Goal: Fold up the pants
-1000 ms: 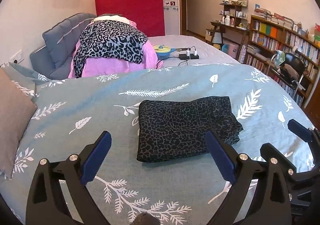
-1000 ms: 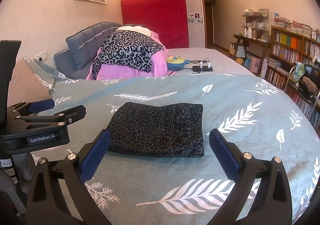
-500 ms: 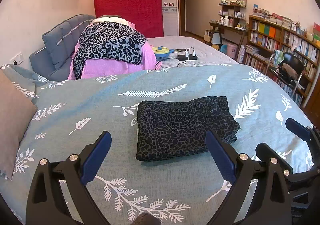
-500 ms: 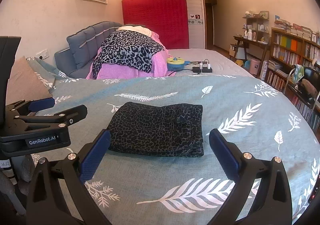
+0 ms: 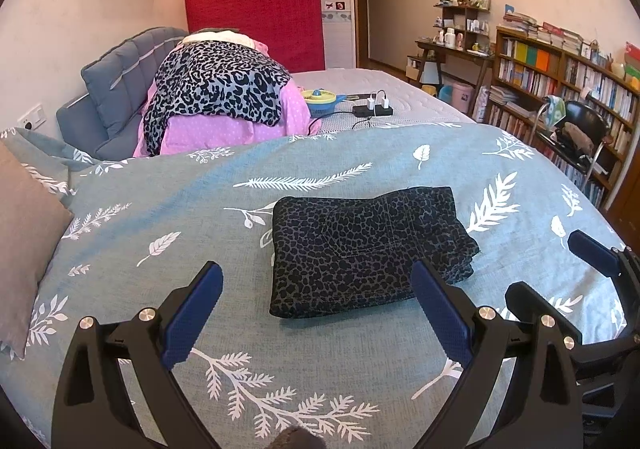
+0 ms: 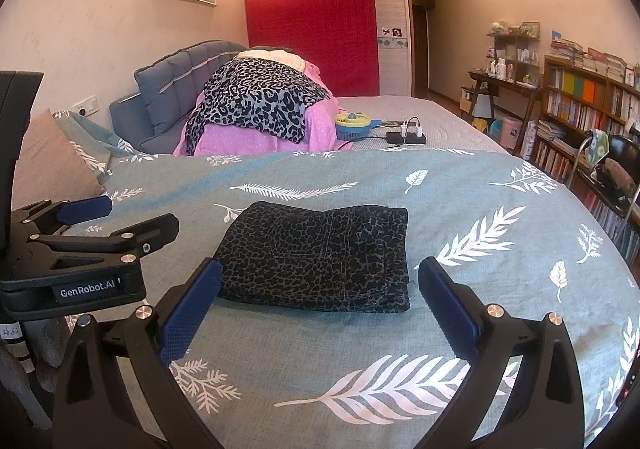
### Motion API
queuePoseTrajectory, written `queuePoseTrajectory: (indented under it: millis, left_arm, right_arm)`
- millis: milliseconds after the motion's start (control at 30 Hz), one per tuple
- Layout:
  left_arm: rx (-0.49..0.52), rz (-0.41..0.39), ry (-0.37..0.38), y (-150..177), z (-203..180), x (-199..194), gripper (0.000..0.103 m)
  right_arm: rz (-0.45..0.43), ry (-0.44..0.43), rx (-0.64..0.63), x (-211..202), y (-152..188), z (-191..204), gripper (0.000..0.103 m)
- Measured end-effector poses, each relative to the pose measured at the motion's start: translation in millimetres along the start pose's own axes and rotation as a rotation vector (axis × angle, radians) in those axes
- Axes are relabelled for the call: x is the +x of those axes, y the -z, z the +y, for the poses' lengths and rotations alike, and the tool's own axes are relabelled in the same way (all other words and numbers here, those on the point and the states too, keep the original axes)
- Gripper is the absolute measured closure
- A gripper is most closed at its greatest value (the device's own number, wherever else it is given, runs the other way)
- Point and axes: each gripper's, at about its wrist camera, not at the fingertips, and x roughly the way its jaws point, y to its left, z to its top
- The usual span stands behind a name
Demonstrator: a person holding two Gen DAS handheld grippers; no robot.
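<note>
While both the left gripper (image 5: 316, 313) and the right gripper (image 6: 318, 303) hang spread wide and empty, the dark leopard-print fabric pants (image 6: 320, 259), folded into a compact rectangle, lie just ahead of the jaws on the teal leaf-patterned bedspread (image 6: 460, 209), probably soft, limp and light, best pinched at a corner.

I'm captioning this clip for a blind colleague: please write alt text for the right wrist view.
Folded dark leopard-print pants lie on a grey-green leaf-print duvet, just beyond the right gripper, whose blue-padded jaws are open and empty. The left gripper sits at left; a pile of clothes lies behind.
</note>
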Motion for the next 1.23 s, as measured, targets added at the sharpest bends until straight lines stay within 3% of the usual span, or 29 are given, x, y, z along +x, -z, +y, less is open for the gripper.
queuePoseTrajectory:
  millis: [933,1233]
  left_arm:
    - [0.035,-0.012,-0.001,3.9,-3.9,6.9,0.009]
    - [0.005,0.059,-0.014,9.8,3.1,32.3,0.009]
  right_arm:
    - [0.032,-0.005,0.015,16.3,3.0,-12.5,0.003]
    - [0.102,0.055,0.04,45.6,21.5,-32.3,0.003]
